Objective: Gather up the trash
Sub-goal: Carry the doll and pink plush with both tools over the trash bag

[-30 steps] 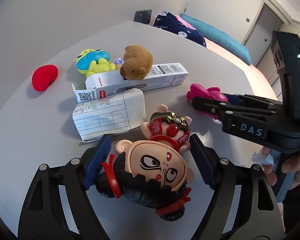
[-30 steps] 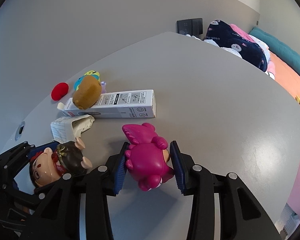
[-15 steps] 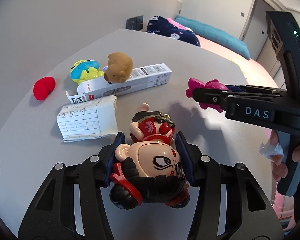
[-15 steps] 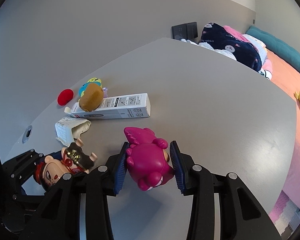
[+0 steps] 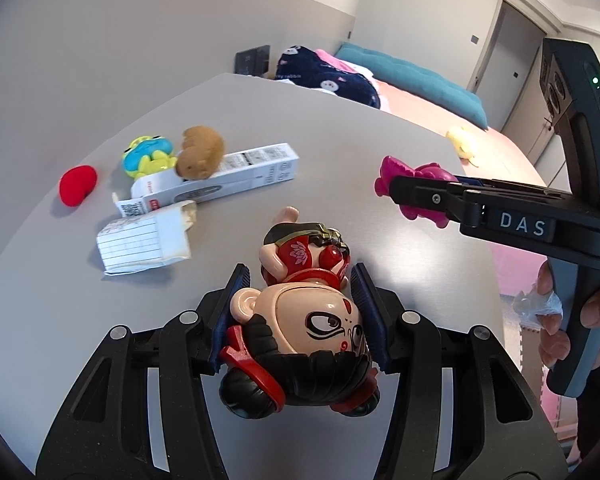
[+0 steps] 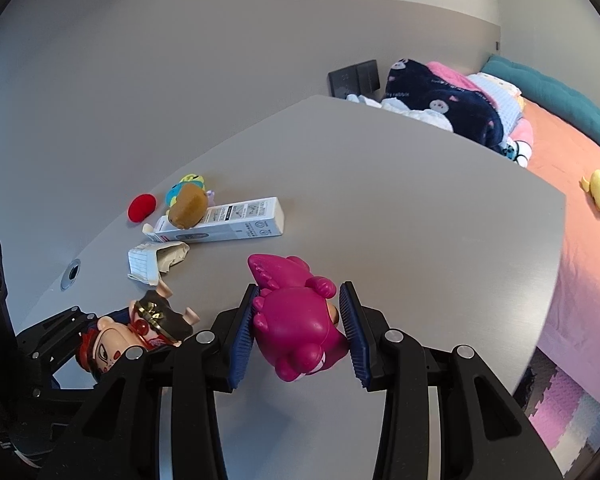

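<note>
Left gripper (image 5: 300, 312) is clamped on the doll (image 5: 300, 332), bottom centre. Right gripper (image 6: 300, 324) grips the pink toy (image 6: 296, 312), bottom centre. At centre left lie the 2 trash items, box (image 6: 228, 220) and crumpled paper (image 6: 152, 260).

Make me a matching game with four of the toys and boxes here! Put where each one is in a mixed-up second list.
Things:
1. painted-face doll
2. magenta toy
3. brown plush
4. red heart toy

Places:
A. lying on the long white box
B. alone on the table, beside the yellow-and-blue toy
C. between the left gripper's pads
D. between the right gripper's pads

Pairs: 1-C, 2-D, 3-A, 4-B
</note>
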Motion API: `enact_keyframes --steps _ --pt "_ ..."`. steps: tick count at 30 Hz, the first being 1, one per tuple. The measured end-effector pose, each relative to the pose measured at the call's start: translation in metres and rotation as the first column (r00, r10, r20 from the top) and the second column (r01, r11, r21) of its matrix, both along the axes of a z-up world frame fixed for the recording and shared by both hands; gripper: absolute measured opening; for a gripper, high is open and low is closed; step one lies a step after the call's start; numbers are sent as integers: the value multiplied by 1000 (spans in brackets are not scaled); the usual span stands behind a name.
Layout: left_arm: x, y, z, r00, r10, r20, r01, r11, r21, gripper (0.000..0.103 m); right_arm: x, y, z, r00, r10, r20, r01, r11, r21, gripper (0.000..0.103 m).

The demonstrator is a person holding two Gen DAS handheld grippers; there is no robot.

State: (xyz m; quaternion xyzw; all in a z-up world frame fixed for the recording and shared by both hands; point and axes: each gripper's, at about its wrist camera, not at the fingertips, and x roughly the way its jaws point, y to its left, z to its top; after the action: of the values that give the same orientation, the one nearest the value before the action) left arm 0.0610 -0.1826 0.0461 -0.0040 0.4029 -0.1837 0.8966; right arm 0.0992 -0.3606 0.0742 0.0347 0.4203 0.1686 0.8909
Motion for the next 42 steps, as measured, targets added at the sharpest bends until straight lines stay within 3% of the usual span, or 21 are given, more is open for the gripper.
enact_keyframes --steps 12,23,42 --pt "-6 -61 14 996 -83 28 82 996 34 52 -21 -55 15 997 -69 31 68 997 33 42" --pt "-14 -149 14 971 -237 11 236 970 62 52 -44 -133 18 982 -187 40 185 982 49 42" --pt "-22 -281 -6 917 -398 -35 400 912 95 52 -99 -268 -1 908 -418 6 417 907 57 43"
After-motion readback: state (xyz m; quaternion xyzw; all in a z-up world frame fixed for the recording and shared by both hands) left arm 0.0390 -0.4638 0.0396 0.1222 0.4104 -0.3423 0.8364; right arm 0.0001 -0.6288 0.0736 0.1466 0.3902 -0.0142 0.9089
